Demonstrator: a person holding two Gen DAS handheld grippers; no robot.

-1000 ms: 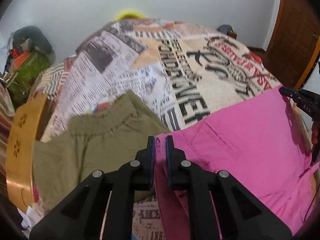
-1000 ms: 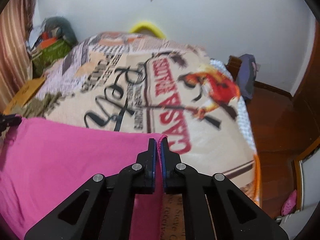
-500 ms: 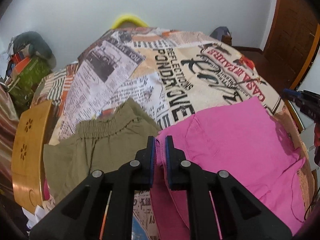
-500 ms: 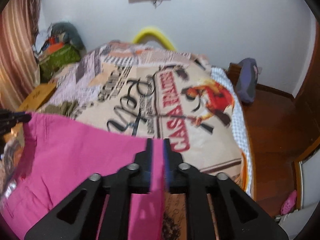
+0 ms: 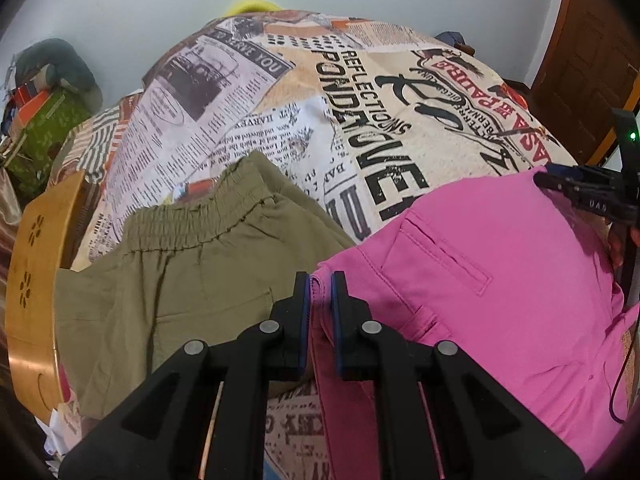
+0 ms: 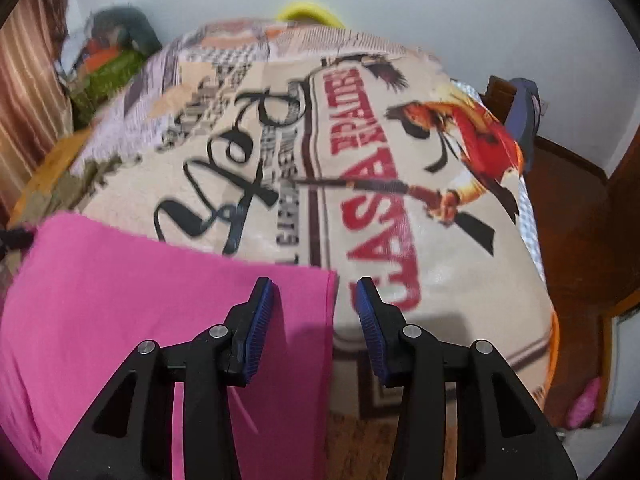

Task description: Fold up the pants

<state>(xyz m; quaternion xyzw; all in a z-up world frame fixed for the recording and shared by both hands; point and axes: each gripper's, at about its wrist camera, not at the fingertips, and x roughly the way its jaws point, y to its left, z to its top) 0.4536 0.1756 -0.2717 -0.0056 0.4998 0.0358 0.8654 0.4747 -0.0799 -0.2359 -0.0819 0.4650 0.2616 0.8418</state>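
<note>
Pink pants (image 5: 500,292) lie spread on the printed bedspread (image 5: 304,92), a back pocket facing up. My left gripper (image 5: 320,280) is shut on the pink pants' corner at the left end. My right gripper (image 6: 315,288) is open, its jaws wide apart above the pants' right edge (image 6: 304,320), which lies on the bed between and under them. The right gripper also shows in the left wrist view (image 5: 576,188) at the far right of the pants.
Olive-green pants (image 5: 180,264) lie left of the pink ones, touching them. A wooden board (image 5: 32,296) edges the bed on the left. Bags (image 5: 44,120) pile up at the back left. A wooden door (image 5: 592,60) and floor are to the right.
My right gripper has opened and let go of the pink pants' edge, which now rests on the bed. The left gripper stays shut on its corner, and both have come down toward the bed.
</note>
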